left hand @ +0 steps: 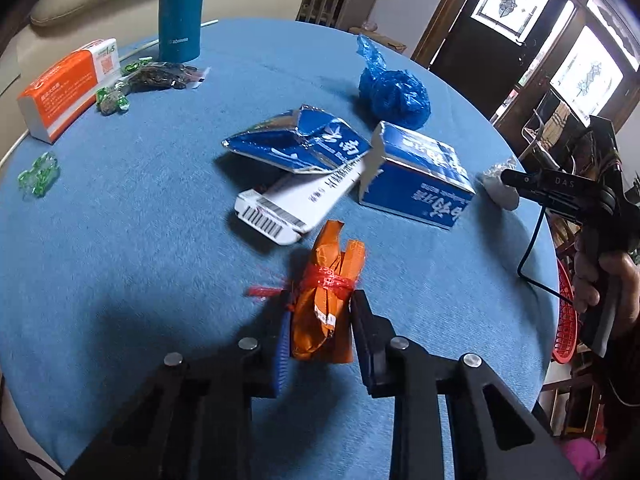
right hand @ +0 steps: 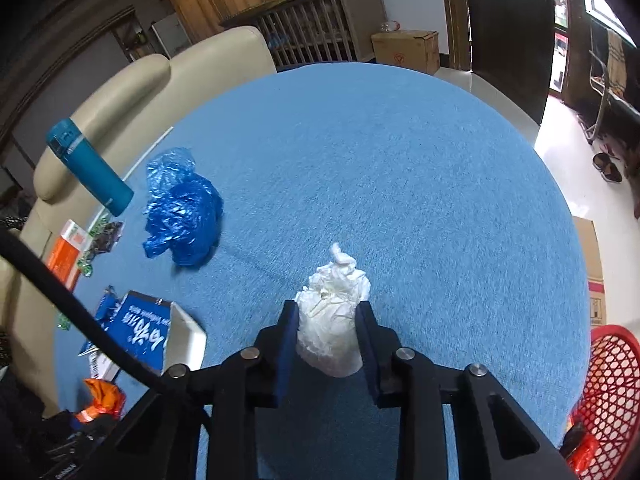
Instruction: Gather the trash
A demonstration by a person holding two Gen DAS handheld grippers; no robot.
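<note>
Gripping with my left gripper (left hand: 320,322), I have its pads pressed on both sides of an orange wrapper (left hand: 322,312) bound with red netting, low on the blue tablecloth (left hand: 120,240). Past it lie a torn blue-and-white carton (left hand: 304,140), a blue box (left hand: 416,176) and a crumpled blue bag (left hand: 394,94). My right gripper (right hand: 328,338) is clamped on a white plastic wad (right hand: 332,316) near the table's middle. A red basket (right hand: 610,376) stands beyond the right edge.
</note>
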